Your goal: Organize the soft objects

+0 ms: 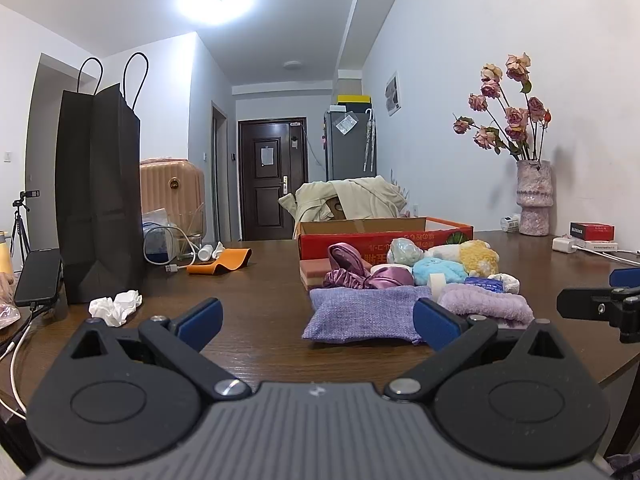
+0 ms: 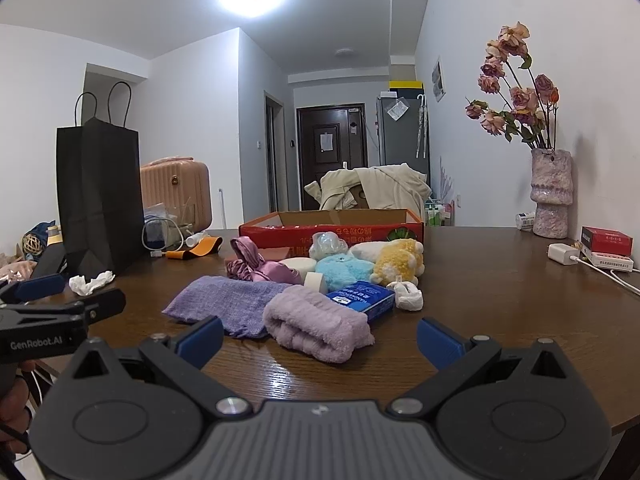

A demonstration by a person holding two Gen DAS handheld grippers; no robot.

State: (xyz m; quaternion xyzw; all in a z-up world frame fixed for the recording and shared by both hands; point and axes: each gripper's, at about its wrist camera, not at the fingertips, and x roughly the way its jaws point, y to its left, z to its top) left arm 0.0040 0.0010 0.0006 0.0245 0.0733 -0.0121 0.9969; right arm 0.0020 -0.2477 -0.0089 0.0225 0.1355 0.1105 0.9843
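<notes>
A heap of soft things lies on the brown table in front of a red cardboard box (image 2: 332, 226): a purple woven pouch (image 2: 228, 306), a lilac rolled towel (image 2: 316, 326), a pink satin cloth (image 2: 256, 266), a light blue plush (image 2: 344, 272), a yellow plush (image 2: 400, 262), a blue tissue pack (image 2: 362, 300). My left gripper (image 1: 318, 322) is open and empty, just short of the pouch (image 1: 360, 314). My right gripper (image 2: 320, 338) is open and empty, close before the towel.
A tall black paper bag (image 1: 98, 196) stands at the left with crumpled tissue (image 1: 116, 306), a phone (image 1: 38, 278) and cables beside it. A vase of dried roses (image 2: 550, 194), a charger (image 2: 562, 254) and small boxes stand at the right by the wall.
</notes>
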